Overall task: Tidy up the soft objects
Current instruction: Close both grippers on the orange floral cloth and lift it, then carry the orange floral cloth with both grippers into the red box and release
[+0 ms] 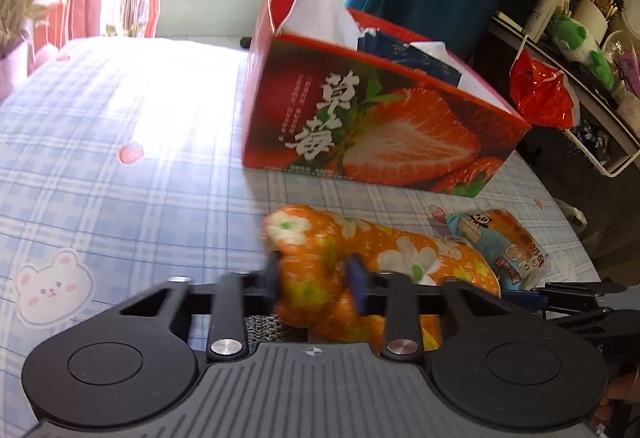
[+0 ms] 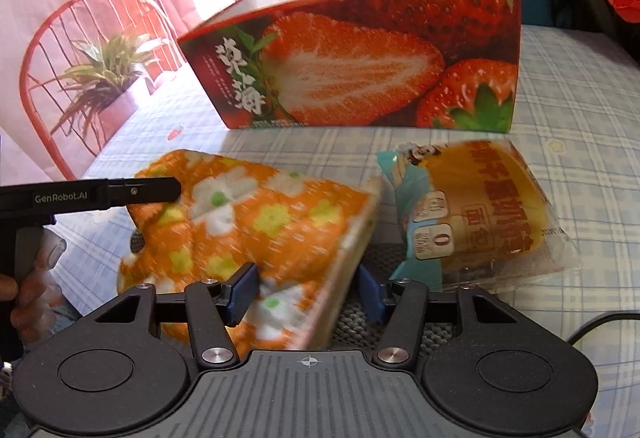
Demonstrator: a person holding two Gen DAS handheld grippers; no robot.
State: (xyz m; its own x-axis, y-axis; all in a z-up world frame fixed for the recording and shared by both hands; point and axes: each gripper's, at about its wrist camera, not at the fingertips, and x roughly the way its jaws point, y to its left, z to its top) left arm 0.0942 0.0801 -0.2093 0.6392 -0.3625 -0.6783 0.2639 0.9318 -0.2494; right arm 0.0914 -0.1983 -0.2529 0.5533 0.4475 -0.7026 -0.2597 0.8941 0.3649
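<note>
Left tongs (image 1: 314,280): clamped on one end of the orange floral cloth (image 1: 384,258).
Right tongs (image 2: 306,292): blue pads on either side of the cloth's (image 2: 256,230) other end, gripping it.
Orange floral cloth: bunched, held in front of the strawberry box (image 1: 372,118), over the plaid bed sheet (image 1: 120,118).
Packaged bread (image 2: 476,214): lying on the sheet in front of the box (image 2: 360,58), just right of the cloth.
Strawberry box: open-topped, white tissue and dark packs inside.

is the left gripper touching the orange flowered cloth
Touching. The left wrist view shows the left gripper with both blue fingers pressed into the bunched orange flowered cloth.
</note>
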